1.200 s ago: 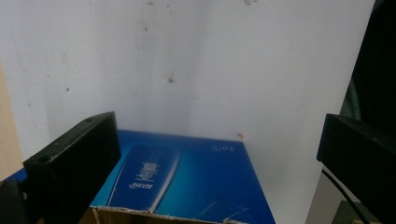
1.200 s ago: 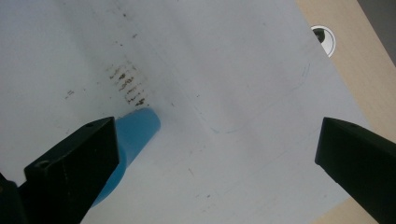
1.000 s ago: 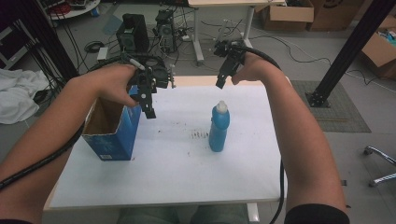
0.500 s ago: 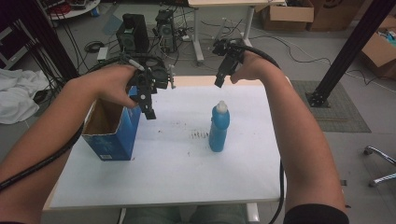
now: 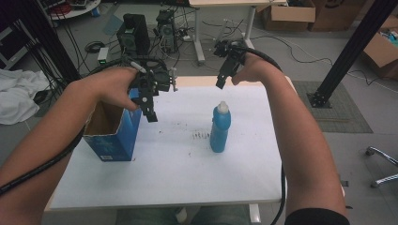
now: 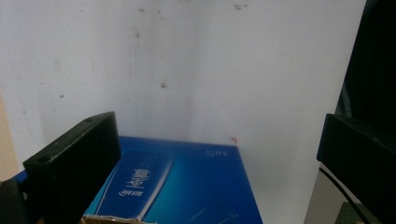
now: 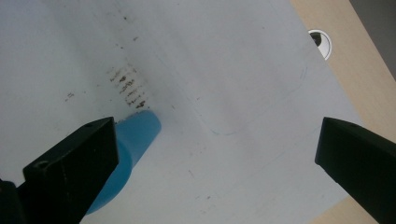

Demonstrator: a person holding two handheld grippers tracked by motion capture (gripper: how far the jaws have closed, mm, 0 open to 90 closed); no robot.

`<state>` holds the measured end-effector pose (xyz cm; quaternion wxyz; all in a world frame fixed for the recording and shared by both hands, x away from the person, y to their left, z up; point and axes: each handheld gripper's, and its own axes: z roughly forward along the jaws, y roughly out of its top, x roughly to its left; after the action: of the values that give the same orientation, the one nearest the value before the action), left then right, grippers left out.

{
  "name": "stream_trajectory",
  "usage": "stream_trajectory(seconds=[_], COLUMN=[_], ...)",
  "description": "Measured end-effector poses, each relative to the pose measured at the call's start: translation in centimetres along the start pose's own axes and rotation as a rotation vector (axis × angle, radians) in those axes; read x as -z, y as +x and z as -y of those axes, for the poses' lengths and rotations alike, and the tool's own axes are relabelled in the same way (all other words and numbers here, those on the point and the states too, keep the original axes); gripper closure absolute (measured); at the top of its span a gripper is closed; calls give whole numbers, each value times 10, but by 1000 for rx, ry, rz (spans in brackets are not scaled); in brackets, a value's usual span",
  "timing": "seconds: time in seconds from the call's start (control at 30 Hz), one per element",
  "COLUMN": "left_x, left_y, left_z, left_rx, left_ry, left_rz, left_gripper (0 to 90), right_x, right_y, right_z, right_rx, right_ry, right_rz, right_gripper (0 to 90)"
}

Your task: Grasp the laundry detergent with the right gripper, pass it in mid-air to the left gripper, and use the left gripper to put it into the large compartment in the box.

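1. Jaw tips are hiding part of the blue bottle (image 7: 135,140) in my right gripper view, its cap cut off.
2. Upright, that bottle (image 5: 220,126) is standing mid-table, long axis vertical, white cap up.
3. I am holding my left gripper (image 5: 151,112) wide open and empty above the open blue carton (image 5: 112,133).
4. I am hovering my right gripper (image 5: 219,84), spread wide and empty, behind the bottle.
5. Carton print (image 6: 140,179) is showing close up in my left gripper view.

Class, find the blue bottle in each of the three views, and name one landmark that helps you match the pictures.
High view: the bottle stands upright right of centre on the table.
Left claw view: not in this picture.
Right claw view: the bottle lies low at the left, partly behind the claw's jaw.
Shared landmark: the dark smudges on the table beside the bottle.
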<state>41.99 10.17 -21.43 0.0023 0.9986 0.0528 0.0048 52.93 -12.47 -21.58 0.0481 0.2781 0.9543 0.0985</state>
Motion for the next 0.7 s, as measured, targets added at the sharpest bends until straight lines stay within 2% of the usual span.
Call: stream_trajectory(seconds=[0.13,0.17,0.27,0.37,0.5,0.63,0.7], left_x=[-1,1,2,4,6,7,7], left_y=[-3,-5,-7,-8,-9,-15,-16], left_z=[1,1,1,1,2,1,1], left_rx=[-2,-8,-13,-19,-16,-24,-28], left_ry=[8,4,3,3,-7,-10,-10], left_rz=[-2,-5,-8,-29,-34,-45,-47], left_gripper=[1,1,1,1,1,1,1], right_x=[-2,0,6,13,20,26,27], right_y=[1,1,0,-1,-4,-8,-8], right_z=[-3,-4,-3,1,13,35,47], right_rx=[10,21,16,-9,-36,-87,-129], right_ry=[-7,-58,-128,-203,-311,-489,-571], right_rz=[-1,7,20,36,69,40,41], right_gripper=[0,0,0,0,0,0,0])
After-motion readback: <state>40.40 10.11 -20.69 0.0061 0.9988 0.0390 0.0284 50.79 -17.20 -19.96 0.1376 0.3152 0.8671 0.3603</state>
